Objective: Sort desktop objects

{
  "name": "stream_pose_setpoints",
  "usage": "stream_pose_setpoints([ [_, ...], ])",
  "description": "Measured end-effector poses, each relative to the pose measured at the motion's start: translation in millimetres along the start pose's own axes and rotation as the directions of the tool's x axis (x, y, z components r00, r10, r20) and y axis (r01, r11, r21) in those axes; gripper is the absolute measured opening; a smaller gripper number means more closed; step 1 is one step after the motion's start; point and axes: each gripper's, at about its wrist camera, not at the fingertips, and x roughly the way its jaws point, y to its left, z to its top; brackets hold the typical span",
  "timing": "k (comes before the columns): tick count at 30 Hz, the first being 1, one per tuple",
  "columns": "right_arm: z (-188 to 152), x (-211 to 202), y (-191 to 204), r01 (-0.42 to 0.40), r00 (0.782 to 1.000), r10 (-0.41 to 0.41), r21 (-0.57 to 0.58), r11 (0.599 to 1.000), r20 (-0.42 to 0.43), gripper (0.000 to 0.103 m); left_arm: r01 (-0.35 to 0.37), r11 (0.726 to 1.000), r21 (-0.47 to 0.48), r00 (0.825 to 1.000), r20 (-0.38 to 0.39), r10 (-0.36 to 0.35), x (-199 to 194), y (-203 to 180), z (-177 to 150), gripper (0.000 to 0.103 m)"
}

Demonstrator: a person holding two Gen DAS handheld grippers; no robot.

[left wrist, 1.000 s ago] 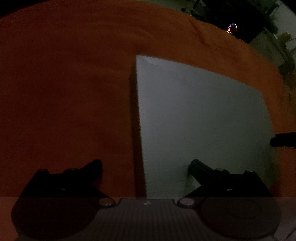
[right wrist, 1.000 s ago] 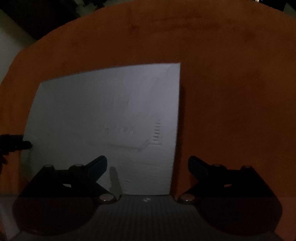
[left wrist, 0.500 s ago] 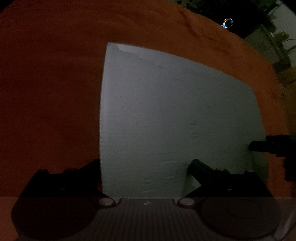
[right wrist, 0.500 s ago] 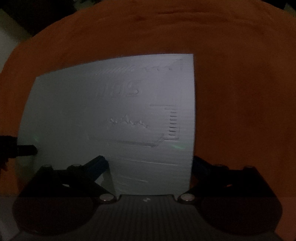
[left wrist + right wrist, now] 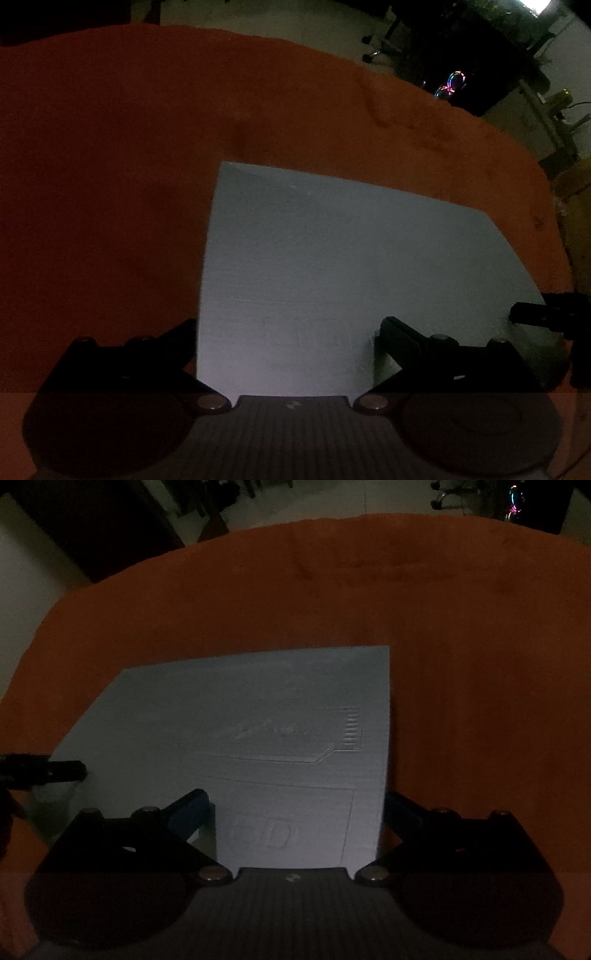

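Note:
A pale grey flat board (image 5: 332, 258) with faint embossed lines lies on the orange tablecloth (image 5: 110, 184). My left gripper (image 5: 288, 328) hangs open above the board's near left corner, its left finger just outside the left edge and nothing pressed between the pads. In the right wrist view the same board (image 5: 258, 720) fills the middle. My right gripper (image 5: 295, 801) stands wide open over its near right corner, straddling the right edge. A finger of the right gripper (image 5: 543, 317) shows at the board's right side, and one of the left gripper (image 5: 44, 768) at its left side.
The scene is dim. The orange tablecloth (image 5: 480, 664) spreads around the board on all sides. Beyond the far table edge lie a pale floor, a chair base (image 5: 380, 48) and a dark box with coloured lights (image 5: 452, 85).
Both grippers have risen away from the board, which now looks smaller and stays flat on the cloth. More of the table and the room beyond shows. The right jaws widened slightly.

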Motion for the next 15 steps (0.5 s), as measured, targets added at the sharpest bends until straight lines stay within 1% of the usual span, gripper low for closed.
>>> stream_pose_setpoints([
  [4, -14, -16, 2, -0.008, 1.0, 0.008, 0.005, 1.0, 0.019, 0.103, -0.004, 1.0, 0.016, 1.0, 0.017, 0.004, -21, -8, -17, 0.103],
  [7, -26, -27, 4, -0.016, 0.999, 0.016, 0.008, 1.0, 0.036, 0.103, -0.012, 0.999, 0.036, 0.999, 0.047, 0.01, -38, -18, -25, 0.103],
  [12, -48, -48, 10, -0.021, 0.996, 0.021, 0.001, 1.0, 0.085, 0.103, -0.02, 0.997, 0.075, 0.995, 0.103, 0.012, -73, -34, -45, 0.103],
  [15, -64, -64, 10, -0.017, 0.992, 0.017, 0.0, 1.0, 0.123, 0.103, -0.016, 0.996, 0.089, 0.993, 0.118, 0.006, -91, -42, -61, 0.103],
])
